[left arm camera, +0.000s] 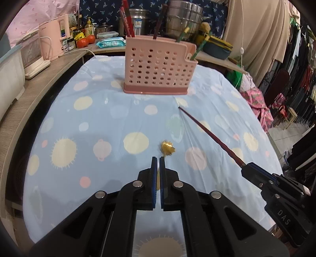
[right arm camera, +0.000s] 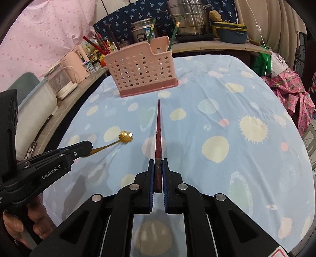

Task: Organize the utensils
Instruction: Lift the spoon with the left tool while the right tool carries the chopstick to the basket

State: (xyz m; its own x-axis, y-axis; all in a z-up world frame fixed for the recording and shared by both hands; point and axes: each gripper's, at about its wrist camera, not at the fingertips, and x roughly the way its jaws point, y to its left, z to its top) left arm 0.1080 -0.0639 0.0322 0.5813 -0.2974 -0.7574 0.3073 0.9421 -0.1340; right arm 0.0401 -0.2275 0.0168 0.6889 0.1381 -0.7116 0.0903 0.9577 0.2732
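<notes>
A pink perforated utensil holder (left arm camera: 159,67) stands at the far side of the table; it also shows in the right wrist view (right arm camera: 143,70), with red chopsticks (left arm camera: 126,18) and green-handled utensils (left arm camera: 198,48) in it. My left gripper (left arm camera: 159,160) is shut on the handle of a gold flower-shaped spoon (left arm camera: 168,148), whose bowl points at the holder; the spoon also shows in the right wrist view (right arm camera: 125,136). My right gripper (right arm camera: 158,162) is shut on a dark red chopstick (right arm camera: 158,128), tip toward the holder. That chopstick (left arm camera: 209,134) and the right gripper (left arm camera: 246,167) also show in the left wrist view.
The table carries a light blue cloth (right arm camera: 227,118) with pale dots. A wooden counter (left arm camera: 39,79) on the left holds pink appliances (left arm camera: 54,39), bottles and tomatoes (left arm camera: 83,42). Steel pots (right arm camera: 187,13) stand behind the holder. Clothes (left arm camera: 296,69) hang on the right.
</notes>
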